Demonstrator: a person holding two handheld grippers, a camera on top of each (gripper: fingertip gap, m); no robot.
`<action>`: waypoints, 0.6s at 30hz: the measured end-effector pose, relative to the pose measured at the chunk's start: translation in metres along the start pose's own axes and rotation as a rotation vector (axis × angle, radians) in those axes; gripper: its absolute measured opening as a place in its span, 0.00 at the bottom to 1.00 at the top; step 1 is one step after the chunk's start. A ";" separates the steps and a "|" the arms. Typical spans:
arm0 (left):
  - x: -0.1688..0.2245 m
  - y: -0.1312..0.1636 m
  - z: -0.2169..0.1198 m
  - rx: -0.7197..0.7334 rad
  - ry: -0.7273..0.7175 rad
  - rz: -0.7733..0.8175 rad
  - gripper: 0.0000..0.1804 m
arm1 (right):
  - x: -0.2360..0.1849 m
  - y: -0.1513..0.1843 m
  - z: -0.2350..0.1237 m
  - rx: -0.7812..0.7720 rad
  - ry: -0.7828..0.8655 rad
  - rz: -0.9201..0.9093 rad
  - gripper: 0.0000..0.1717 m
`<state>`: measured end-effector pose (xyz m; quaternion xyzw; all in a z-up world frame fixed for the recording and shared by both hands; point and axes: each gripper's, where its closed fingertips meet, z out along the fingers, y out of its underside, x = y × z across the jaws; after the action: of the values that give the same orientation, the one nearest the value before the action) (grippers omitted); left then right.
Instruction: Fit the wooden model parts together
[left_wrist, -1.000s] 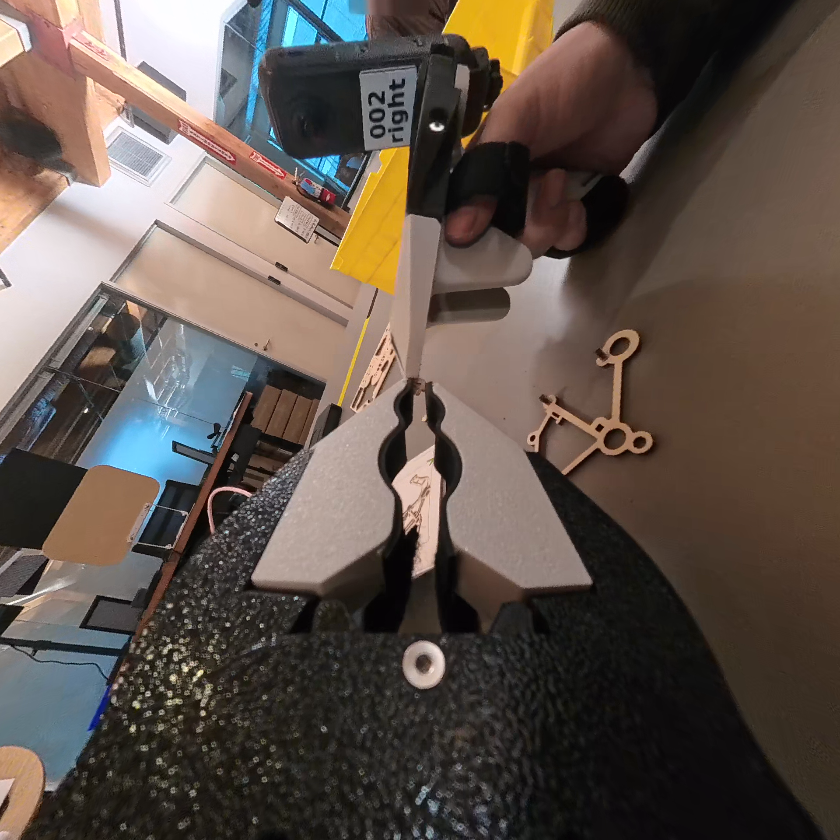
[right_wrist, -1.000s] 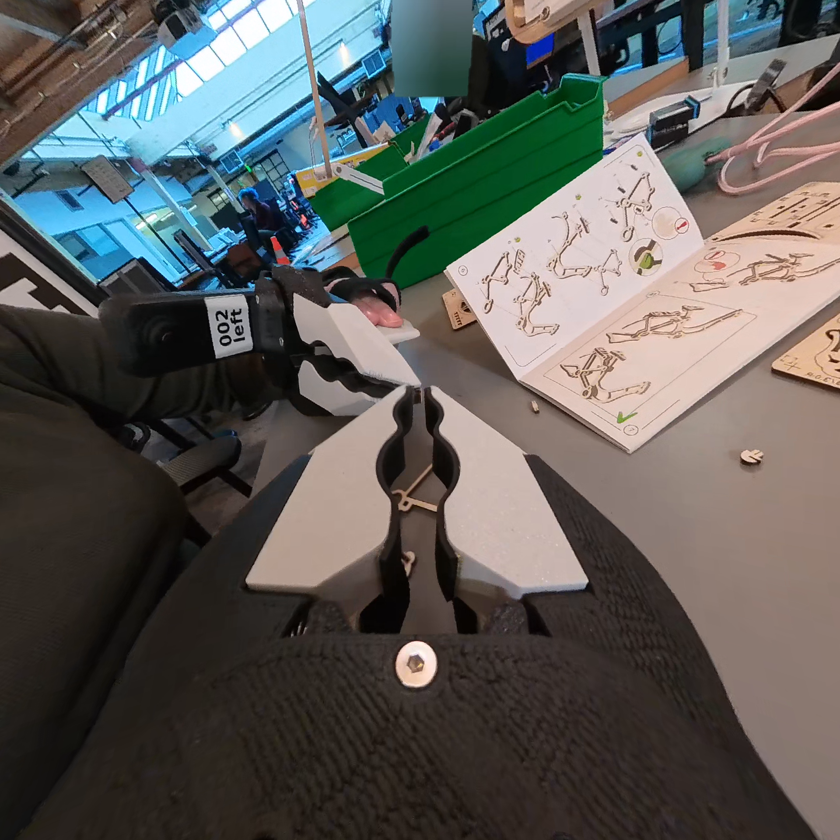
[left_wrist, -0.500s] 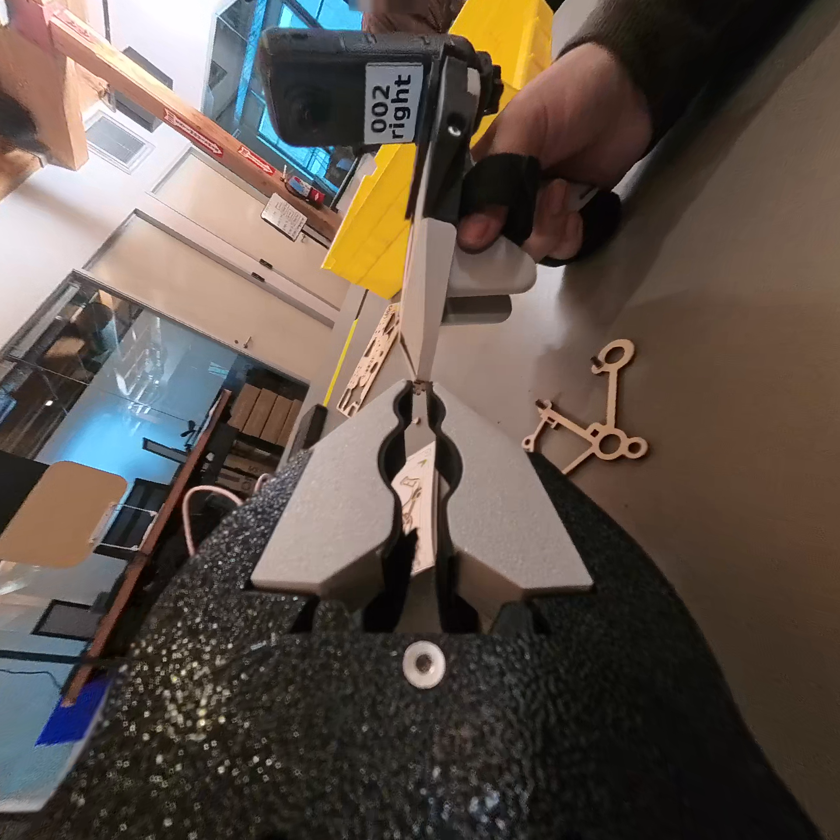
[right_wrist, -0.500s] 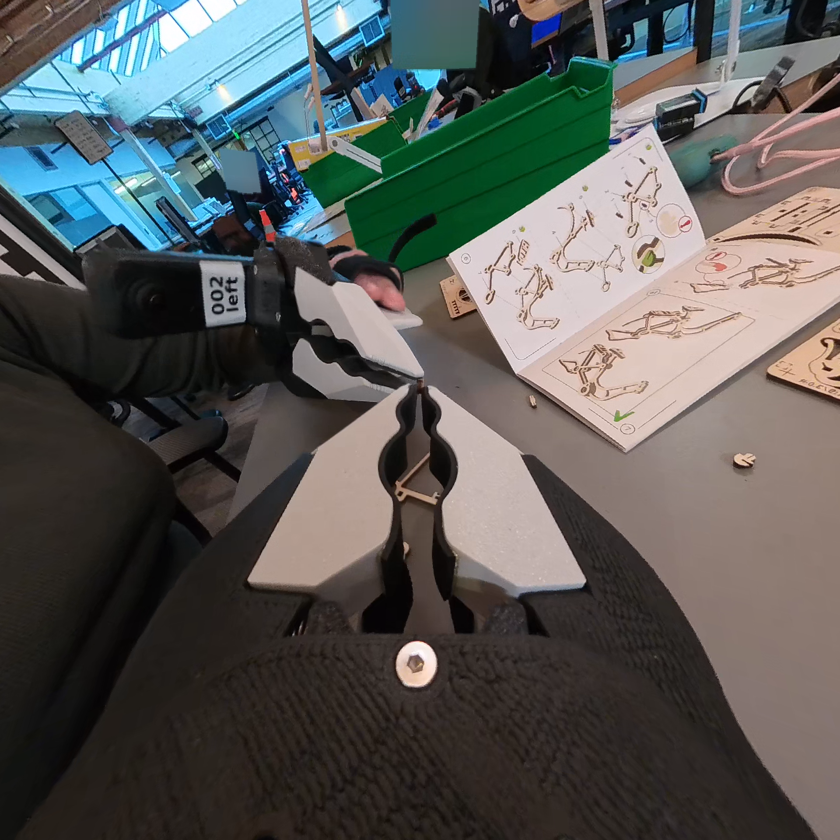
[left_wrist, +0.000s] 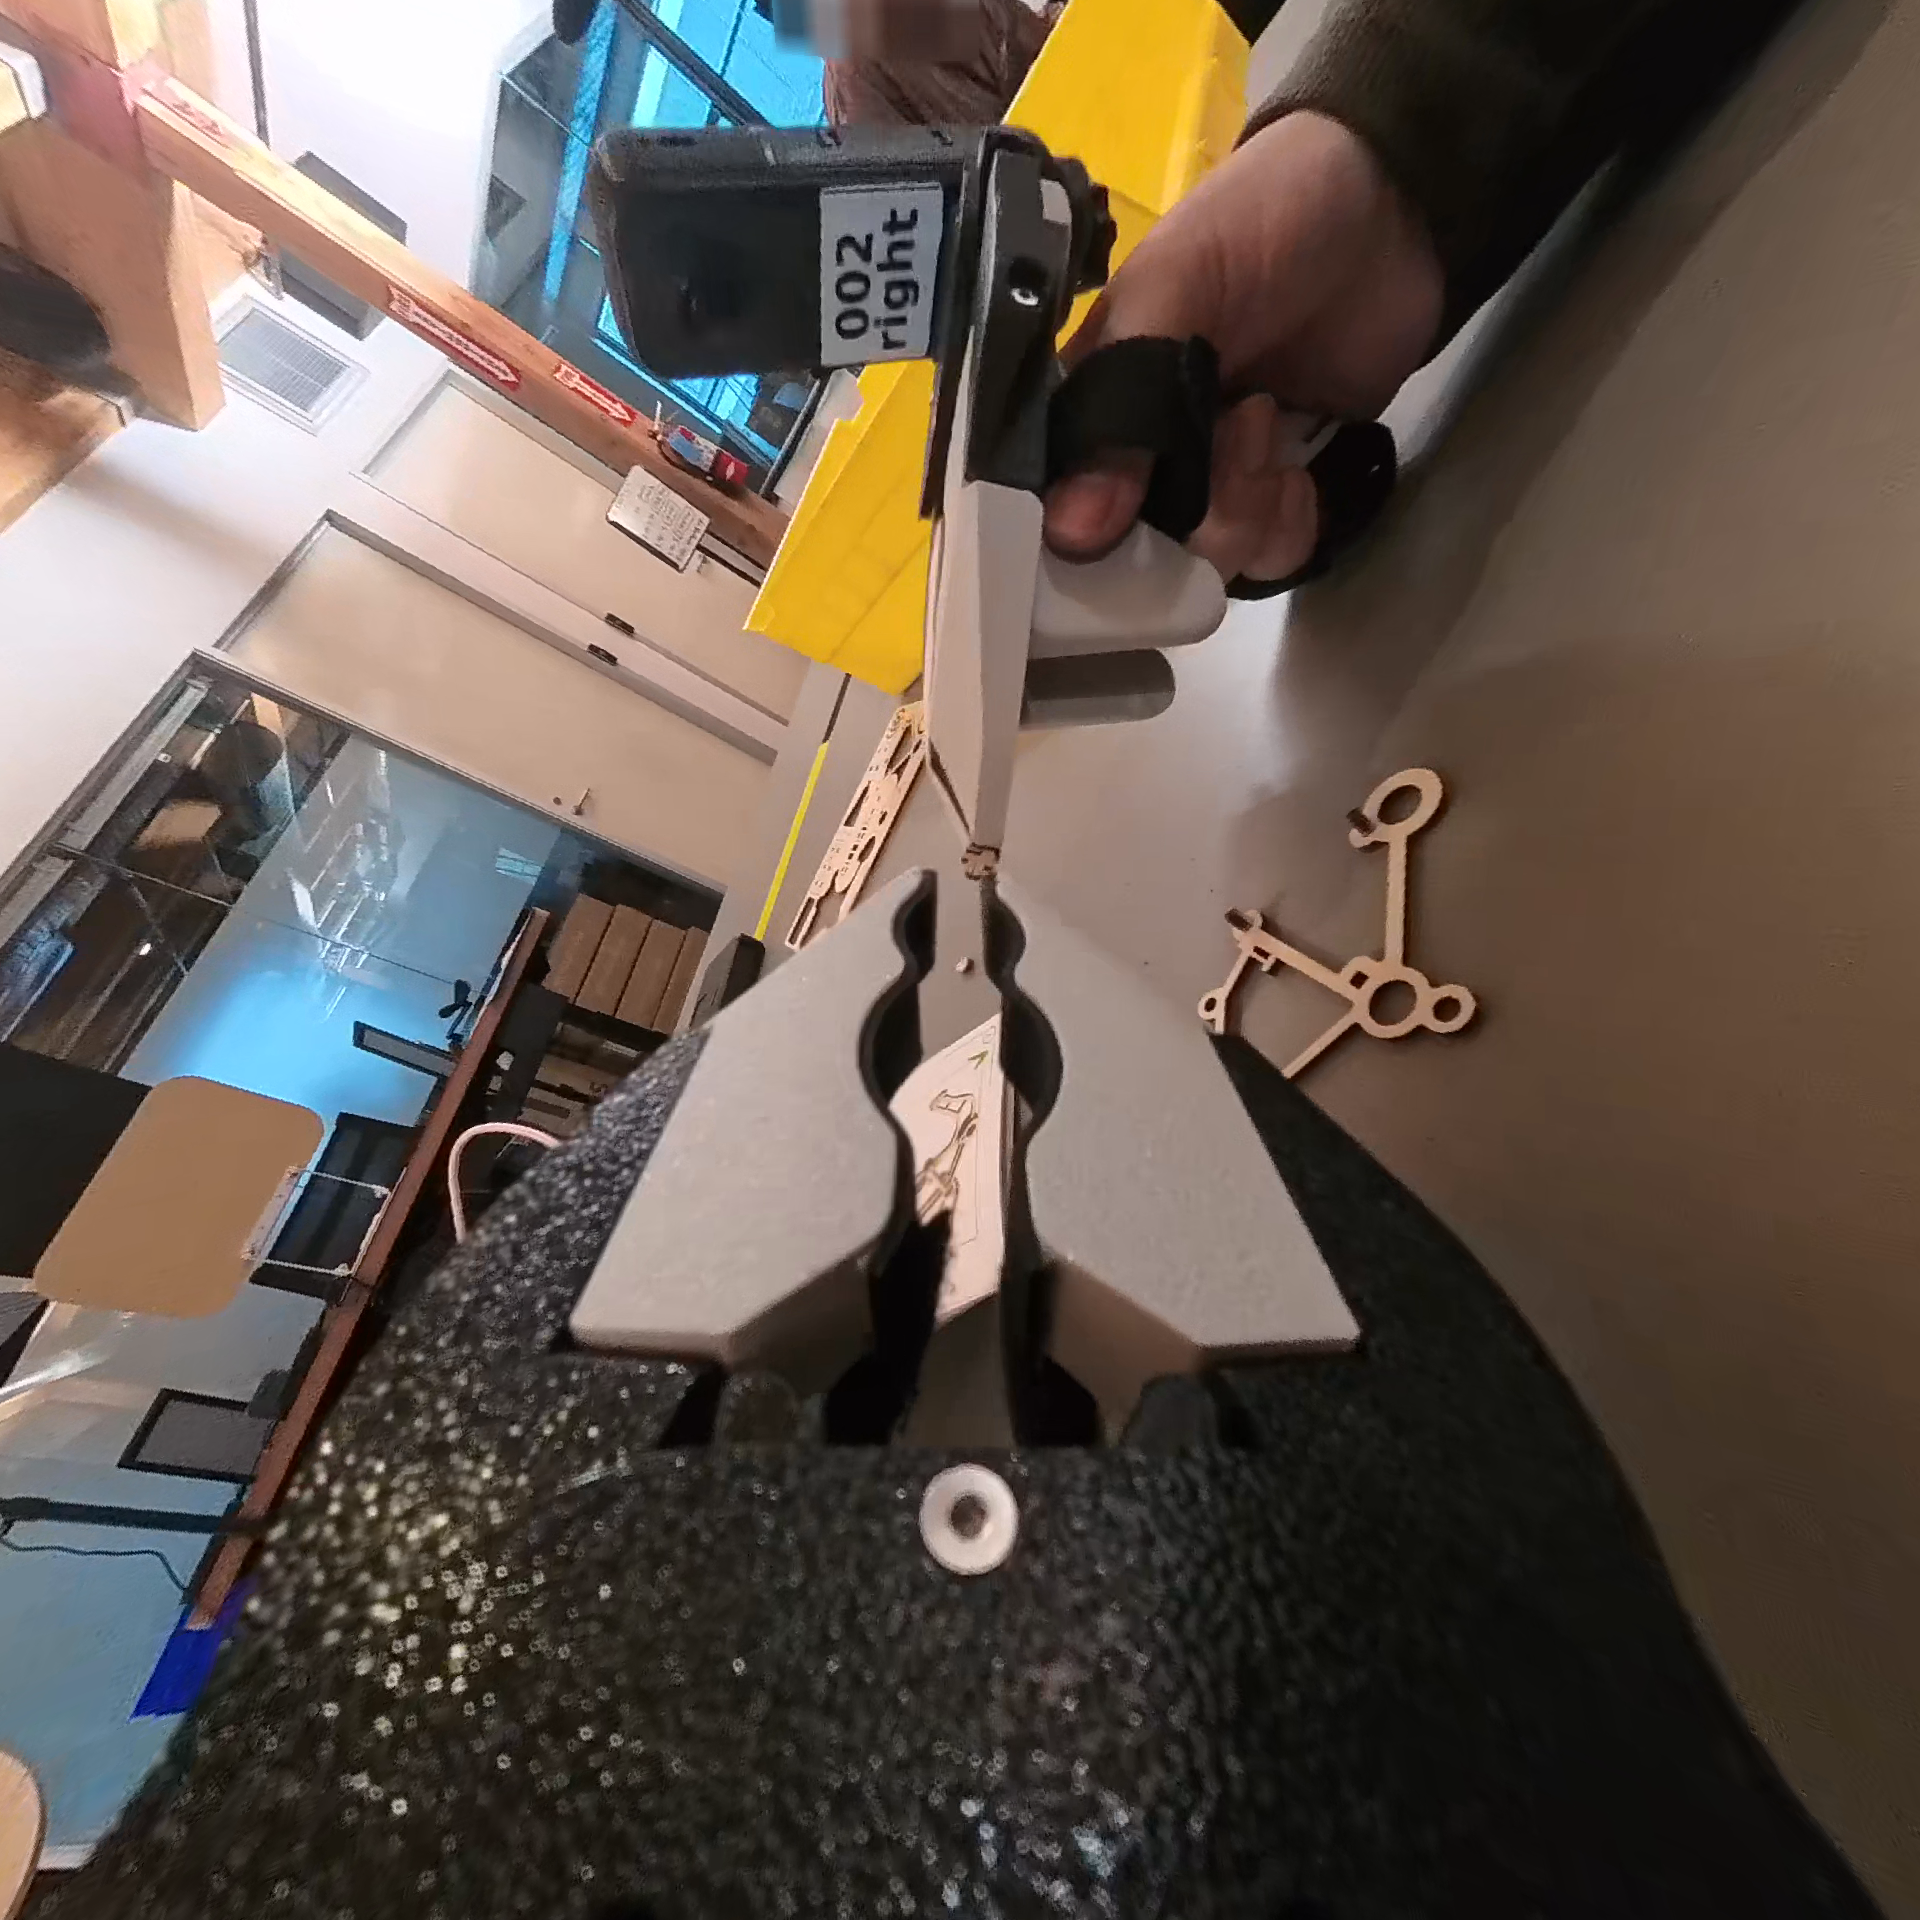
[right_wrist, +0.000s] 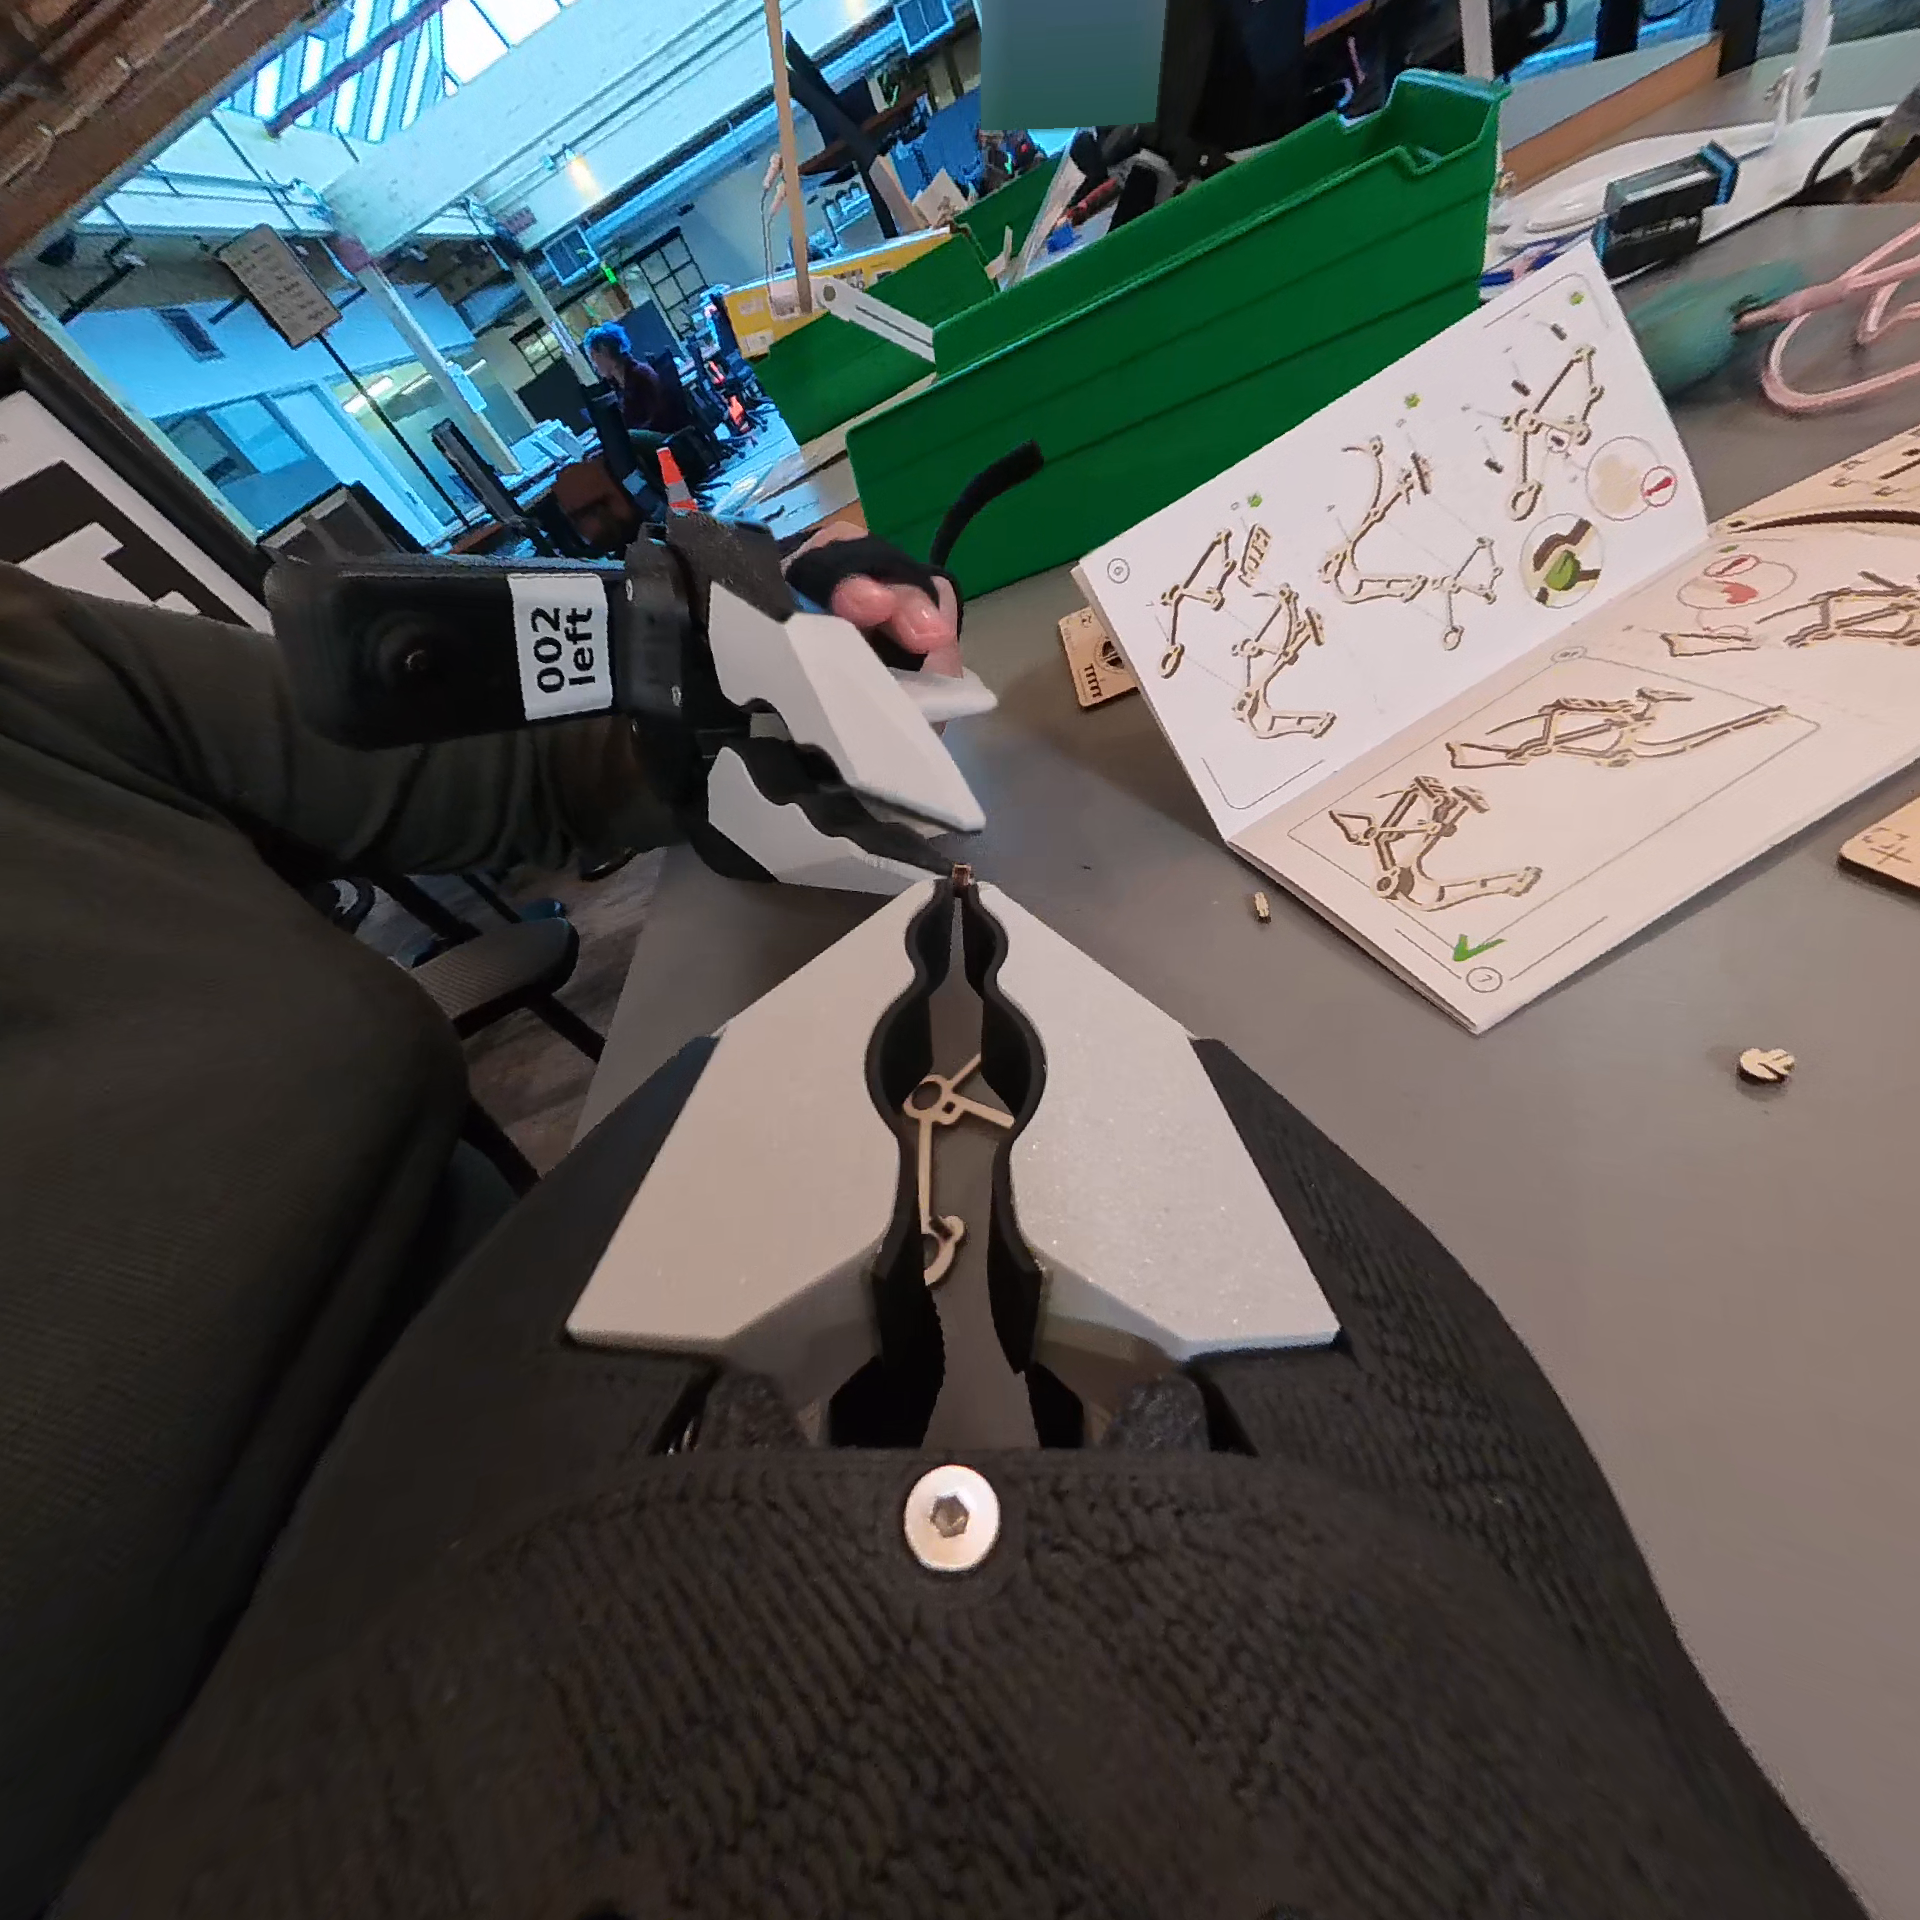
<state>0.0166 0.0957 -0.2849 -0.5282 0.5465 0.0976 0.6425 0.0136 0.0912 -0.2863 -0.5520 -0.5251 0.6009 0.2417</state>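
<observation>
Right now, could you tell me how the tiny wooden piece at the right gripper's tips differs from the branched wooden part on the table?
The tiny wooden piece is pinched in the right gripper's shut fingertips; the branched wooden part lies flat and untouched on the table. The tiny wooden piece is a short stub; the branched wooden part is far larger, with thin arms ending in rings. Both are pale wood.

The tiny wooden piece (right_wrist: 961, 879) at the right gripper's (right_wrist: 958, 896) tips is too small to make out its shape. The wooden frame (right_wrist: 948, 1164) on the desk (right_wrist: 1558, 1195) shows only through the gap between the jaws. The booklet (right_wrist: 1507, 675) and wooden sheet (right_wrist: 1886, 857) are cut off at the right edge.
</observation>
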 end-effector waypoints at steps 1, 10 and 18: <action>0.002 0.000 0.000 0.000 0.011 0.008 0.01 | 0.000 0.000 0.000 0.001 -0.004 0.002 0.00; 0.004 -0.001 -0.001 0.000 0.022 0.032 0.00 | -0.002 0.003 0.001 -0.021 -0.021 0.004 0.00; 0.008 0.000 -0.001 -0.005 0.042 0.046 0.00 | -0.002 0.005 0.002 -0.034 -0.016 -0.004 0.00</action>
<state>0.0189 0.0916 -0.2910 -0.5189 0.5717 0.1025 0.6272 0.0141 0.0874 -0.2901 -0.5503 -0.5383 0.5956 0.2293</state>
